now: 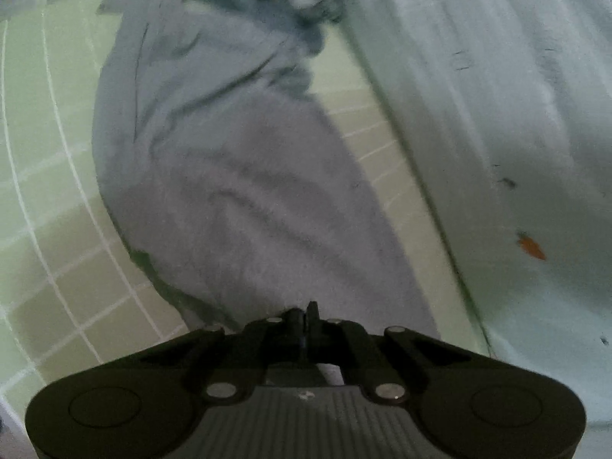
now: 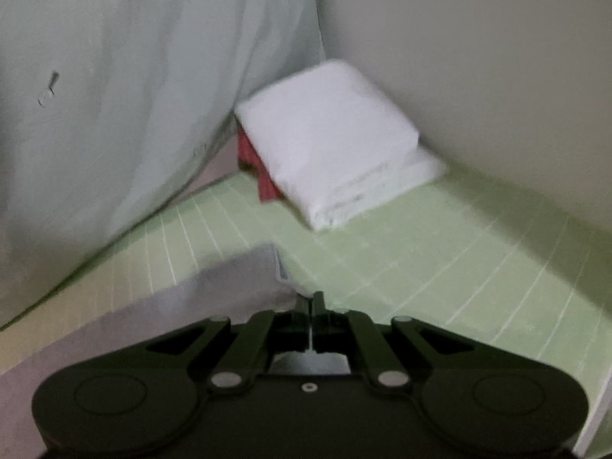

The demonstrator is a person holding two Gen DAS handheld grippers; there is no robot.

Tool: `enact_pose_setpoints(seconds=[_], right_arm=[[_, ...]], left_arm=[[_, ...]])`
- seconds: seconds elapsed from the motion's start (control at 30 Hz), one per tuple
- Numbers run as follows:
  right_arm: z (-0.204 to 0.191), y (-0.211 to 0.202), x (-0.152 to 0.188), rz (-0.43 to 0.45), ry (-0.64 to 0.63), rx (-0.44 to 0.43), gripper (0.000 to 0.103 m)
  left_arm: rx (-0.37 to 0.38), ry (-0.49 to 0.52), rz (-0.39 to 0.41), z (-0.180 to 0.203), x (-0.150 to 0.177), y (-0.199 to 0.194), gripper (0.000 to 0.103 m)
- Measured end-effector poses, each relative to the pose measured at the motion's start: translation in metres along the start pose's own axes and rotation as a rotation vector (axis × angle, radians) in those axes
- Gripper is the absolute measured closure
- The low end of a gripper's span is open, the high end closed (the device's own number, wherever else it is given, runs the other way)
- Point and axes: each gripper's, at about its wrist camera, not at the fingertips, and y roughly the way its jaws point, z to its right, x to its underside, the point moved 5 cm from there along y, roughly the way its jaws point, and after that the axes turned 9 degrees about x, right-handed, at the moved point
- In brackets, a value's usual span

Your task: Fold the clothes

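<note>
A grey garment lies stretched out on a green checked sheet, running away from my left gripper, which is shut on its near edge. In the right wrist view the same grey garment spreads to the left, and my right gripper is shut on its edge near a corner. The far end of the garment in the left wrist view is rumpled, and something pale lies beyond it, too blurred to identify.
A pale mint curtain-like cloth with small orange prints hangs along one side, also seen as the mint cloth. A folded white stack rests on something red in the corner by a plain wall. The green sheet stretches right.
</note>
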Motion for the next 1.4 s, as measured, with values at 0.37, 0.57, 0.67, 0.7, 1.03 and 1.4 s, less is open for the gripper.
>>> enact_pose_setpoints(seconds=[0.37,0.57,0.67,0.7,1.03,1.4], right_arm=[[0.019,0.019,0.063,-0.193,-0.148,0.195,0.047],[-0.015,-0.001,0.079,-0.238,-0.035,0.129,0.008],[-0.031,-0.002,0.094,-0.289,0.034,0.122,0.008],[-0.036,-0.003,0.098,-0.297,0.037,0.124,0.008],[-0.039,0.007,0.098,-0.3,0.085,0.213,0.006],[-0.023,0.024,0.068,-0.245,-0.072,0.107,0.098]], left_arm=[[-0.195,0.076,-0.044,-0.034,0.027,-0.019,0.052],[-0.239,0.082,0.02,-0.049,0.001,-0.046,0.043],[-0.244,0.072,0.031,-0.055,-0.013,-0.051,0.043],[-0.246,0.073,0.033,-0.057,-0.017,-0.053,0.043],[-0.231,0.106,0.025,-0.041,-0.019,-0.044,0.042],[-0.239,0.11,0.004,-0.016,0.031,-0.026,0.042]])
